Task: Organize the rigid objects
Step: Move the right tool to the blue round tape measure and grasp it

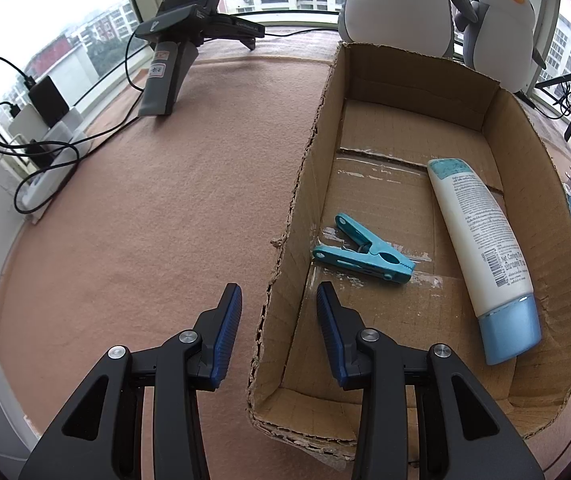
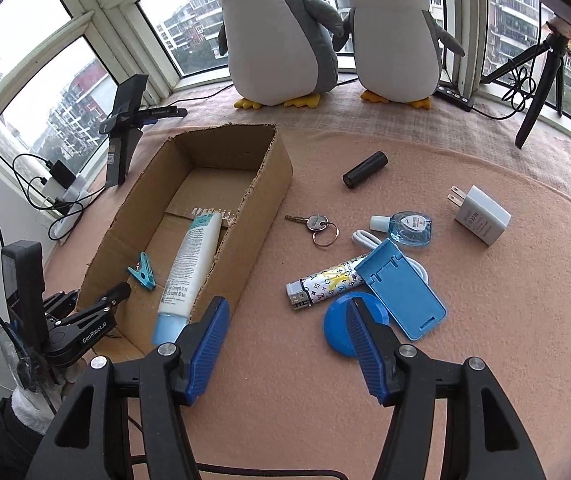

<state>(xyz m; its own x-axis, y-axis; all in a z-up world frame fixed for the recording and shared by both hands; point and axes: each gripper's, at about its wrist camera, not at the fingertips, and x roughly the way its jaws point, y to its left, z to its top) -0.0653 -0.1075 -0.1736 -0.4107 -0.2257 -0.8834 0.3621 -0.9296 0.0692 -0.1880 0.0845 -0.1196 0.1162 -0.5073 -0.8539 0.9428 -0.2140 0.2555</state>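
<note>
Nearby, lighter (image 2: 323, 285), key (image 2: 312, 223) and charger (image 2: 481, 219) lie outside the box (image 2: 269, 184).

Rough cardboard box (image 1: 413, 92) on matt felt cloth (image 1: 165, 200)

Soft window daylight, fisheye-warped edges.

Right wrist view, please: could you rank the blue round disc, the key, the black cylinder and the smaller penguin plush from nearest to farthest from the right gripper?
From the right gripper:
1. Blue round disc, right by its right fingertip.
2. Key, mid-cloth, beside the cardboard box.
3. Black cylinder, farther back.
4. Smaller penguin plush, at the window.
</note>
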